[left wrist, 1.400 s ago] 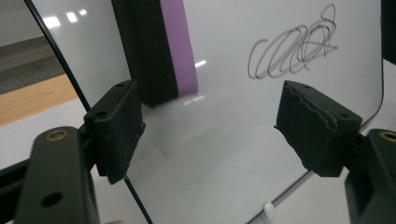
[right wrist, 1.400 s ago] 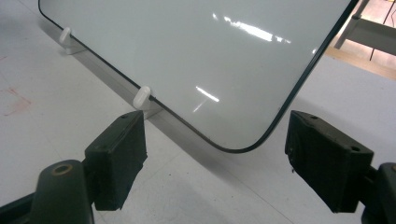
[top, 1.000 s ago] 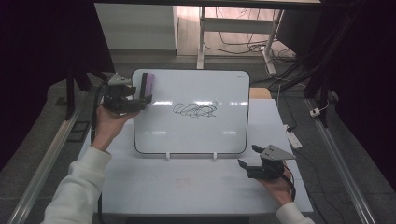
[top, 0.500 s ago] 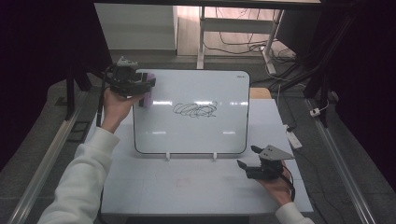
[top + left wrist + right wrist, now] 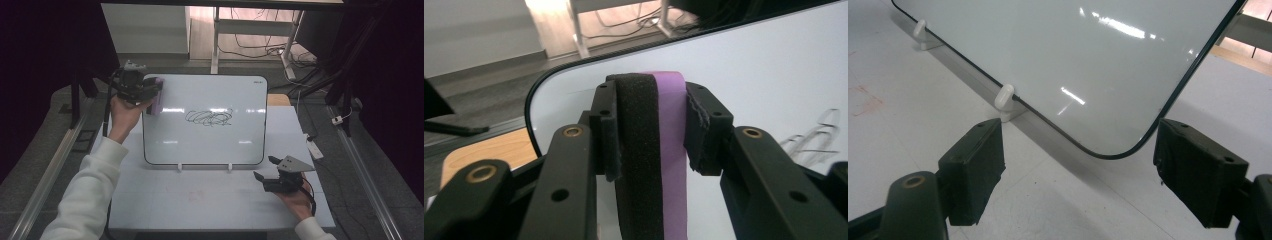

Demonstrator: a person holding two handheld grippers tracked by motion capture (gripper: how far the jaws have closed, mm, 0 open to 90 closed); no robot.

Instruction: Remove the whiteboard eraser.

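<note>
A whiteboard (image 5: 205, 140) stands propped on two white clips on the table, with a black scribble (image 5: 208, 118) at its middle. My left gripper (image 5: 150, 95) is at the board's upper left corner, shut on a purple eraser (image 5: 155, 97) with a black felt side (image 5: 640, 150). The eraser (image 5: 672, 145) hangs just in front of the whiteboard (image 5: 764, 65), left of the scribble (image 5: 819, 140). My right gripper (image 5: 264, 169) rests open on the table near the board's lower right corner (image 5: 1113, 150), its pads (image 5: 975, 170) empty.
The white table (image 5: 200, 200) has bare room in front of the board. A white clip (image 5: 1004, 97) holds the board's lower edge. A wooden board (image 5: 277, 100) lies behind the whiteboard's right side. A small white device (image 5: 314, 148) lies at the table's right edge. Rails run along both sides.
My left gripper has carried the eraser up and a little right, from the board's left edge toward its upper left corner. The right gripper has stayed put.
</note>
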